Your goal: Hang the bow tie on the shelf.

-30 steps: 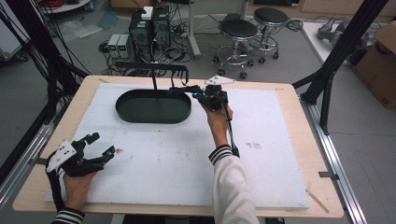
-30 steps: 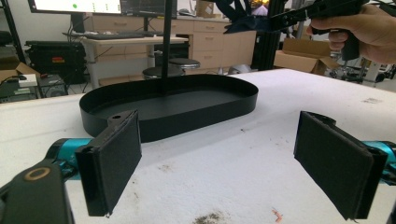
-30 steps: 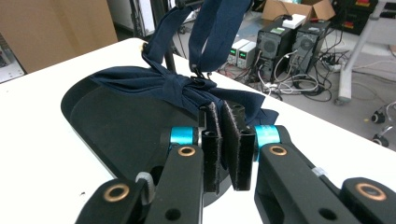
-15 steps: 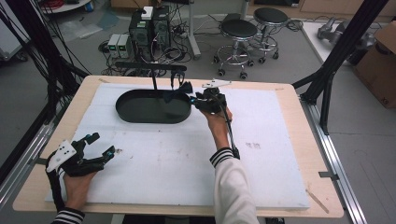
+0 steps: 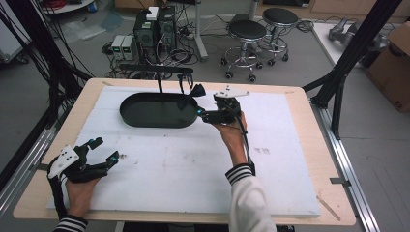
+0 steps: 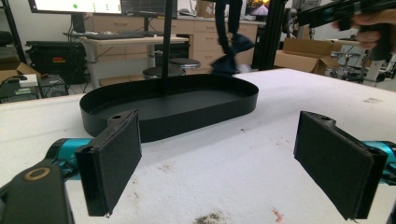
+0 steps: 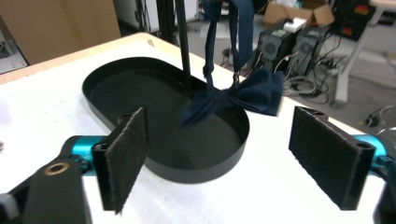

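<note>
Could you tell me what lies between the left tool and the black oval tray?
Only bare white table cover, with a few small specks of debris. The left gripper view shows it between the open left tool and the black oval tray; the high view agrees.

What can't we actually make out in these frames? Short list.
- Top of the strap holding the bow tie: cut off by the top edge in the right gripper view.
- Where the black post meets the tray floor: too dark in the high view.
- Right gripper jaw gap: too small and dark in the high view; the right gripper view shows it open.
- Left hand: partly under the left gripper.
</note>
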Motion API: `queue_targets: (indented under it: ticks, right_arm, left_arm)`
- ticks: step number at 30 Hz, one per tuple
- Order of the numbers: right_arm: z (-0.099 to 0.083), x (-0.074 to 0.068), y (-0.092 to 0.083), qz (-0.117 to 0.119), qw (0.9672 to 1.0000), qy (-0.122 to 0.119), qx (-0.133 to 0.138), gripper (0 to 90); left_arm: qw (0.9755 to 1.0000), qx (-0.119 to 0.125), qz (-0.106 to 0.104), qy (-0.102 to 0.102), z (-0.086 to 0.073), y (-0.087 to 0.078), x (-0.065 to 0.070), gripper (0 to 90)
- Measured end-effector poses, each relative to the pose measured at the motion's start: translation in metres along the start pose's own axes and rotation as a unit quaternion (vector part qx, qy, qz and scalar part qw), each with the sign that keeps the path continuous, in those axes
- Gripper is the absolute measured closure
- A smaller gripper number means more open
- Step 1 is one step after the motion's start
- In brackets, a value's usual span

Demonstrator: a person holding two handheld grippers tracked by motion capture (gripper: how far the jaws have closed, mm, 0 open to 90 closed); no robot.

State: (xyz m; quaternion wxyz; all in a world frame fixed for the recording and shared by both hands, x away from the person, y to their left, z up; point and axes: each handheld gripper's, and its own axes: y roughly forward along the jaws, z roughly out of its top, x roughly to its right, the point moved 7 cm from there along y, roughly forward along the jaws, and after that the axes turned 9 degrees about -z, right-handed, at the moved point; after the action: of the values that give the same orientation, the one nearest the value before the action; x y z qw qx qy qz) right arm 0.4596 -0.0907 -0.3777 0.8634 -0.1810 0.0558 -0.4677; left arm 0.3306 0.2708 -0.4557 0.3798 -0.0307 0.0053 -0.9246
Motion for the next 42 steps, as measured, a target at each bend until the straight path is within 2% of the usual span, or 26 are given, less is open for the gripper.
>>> queue_targets:
  ticks: [5, 8, 15, 20, 21, 23, 25, 28, 34, 40, 42]
  right_arm:
    - [-0.008, 0.007, -0.040, -0.004, 0.9998, 0.004, 0.022, 15.7]
    - [-0.019, 0.013, -0.065, -0.011, 0.9991, 0.008, 0.040, 15.7]
    - [-0.060, 0.026, -0.116, -0.036, 0.9971, 0.017, 0.066, 13.6]
    - [-0.092, 0.032, -0.140, -0.051, 0.9947, 0.038, 0.080, 13.5]
    - [-0.099, 0.032, -0.143, -0.053, 0.9943, 0.043, 0.082, 13.6]
    - [-0.110, 0.034, -0.146, -0.061, 0.9948, 0.038, 0.072, 11.8]
    - [-0.118, 0.034, -0.150, -0.065, 0.9935, 0.038, 0.086, 11.8]
    - [-0.127, 0.033, -0.152, -0.069, 0.9931, 0.042, 0.085, 11.8]
    - [-0.140, 0.034, -0.154, -0.083, 0.9916, 0.034, 0.094, 11.8]
    - [-0.153, 0.034, -0.150, -0.090, 0.9908, 0.043, 0.092, 11.8]
    - [-0.152, 0.034, -0.151, -0.094, 0.9904, 0.032, 0.096, 11.8]
  left_arm:
    - [1.0000, 0.000, 0.000, 0.000, 0.000, 0.000, 0.000, 15.2]
    - [1.0000, 0.000, 0.000, 0.000, 0.000, 0.000, 0.000, 15.2]
    - [1.0000, -0.001, 0.000, 0.003, 0.000, 0.000, 0.000, 15.2]
    - [1.0000, -0.002, 0.002, 0.000, 0.000, 0.001, 0.000, 15.2]
    - [1.0000, -0.004, 0.002, 0.000, 0.000, 0.001, 0.000, 15.2]
    - [1.0000, -0.003, 0.003, 0.001, 0.000, 0.001, 0.000, 15.2]
    - [1.0000, -0.003, 0.003, 0.004, 0.000, 0.001, 0.000, 15.2]
    - [1.0000, -0.003, 0.004, 0.005, 0.000, 0.000, 0.001, 15.2]
    - [0.9999, -0.002, 0.007, 0.008, 0.000, 0.000, 0.001, 15.2]
    - [0.9998, 0.001, 0.012, 0.013, 0.000, -0.001, 0.002, 15.2]
    - [0.9998, 0.002, 0.013, 0.013, 0.000, -0.001, 0.002, 15.3]
